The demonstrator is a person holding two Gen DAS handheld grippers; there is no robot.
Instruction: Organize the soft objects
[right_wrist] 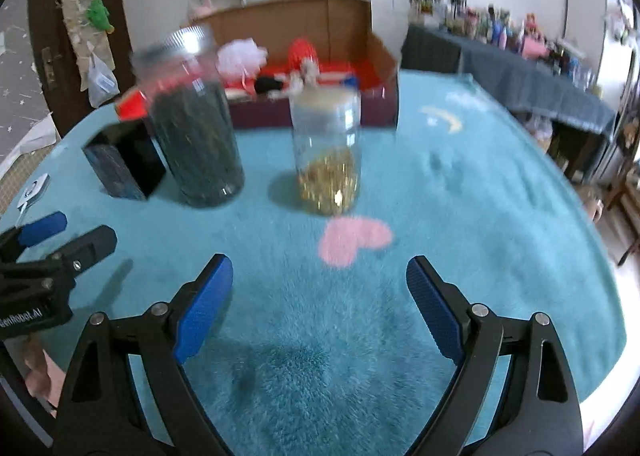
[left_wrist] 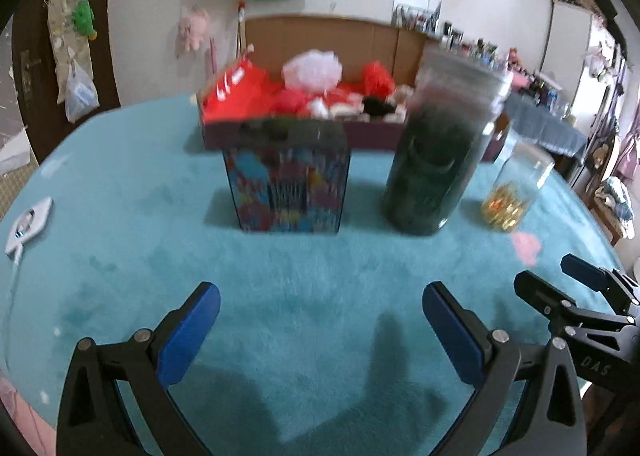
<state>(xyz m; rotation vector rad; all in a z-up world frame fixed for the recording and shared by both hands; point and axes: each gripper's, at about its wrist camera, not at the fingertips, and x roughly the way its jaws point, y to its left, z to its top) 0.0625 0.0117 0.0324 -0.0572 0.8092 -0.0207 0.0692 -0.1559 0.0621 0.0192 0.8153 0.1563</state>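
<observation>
A cardboard box (left_wrist: 332,40) (right_wrist: 304,20) stands at the far side of the teal fluffy table cover, holding soft things: a white-pink pompom (left_wrist: 312,68) (right_wrist: 242,54), red pompoms (left_wrist: 376,76) (right_wrist: 302,52), and black and white pieces (left_wrist: 376,106). A colourful square box (left_wrist: 288,184) (right_wrist: 124,164) stands in front of it. My left gripper (left_wrist: 320,320) is open and empty above the cover. My right gripper (right_wrist: 320,288) is open and empty, near a pink heart (right_wrist: 354,240) that looks printed on the cover.
A tall jar of dark green filling (left_wrist: 436,152) (right_wrist: 196,120) and a smaller clear jar with gold bits (left_wrist: 514,192) (right_wrist: 326,152) stand mid-table. A white device with a cable (left_wrist: 28,224) lies at the left edge. Shelves and a cluttered side table (right_wrist: 520,56) are beyond.
</observation>
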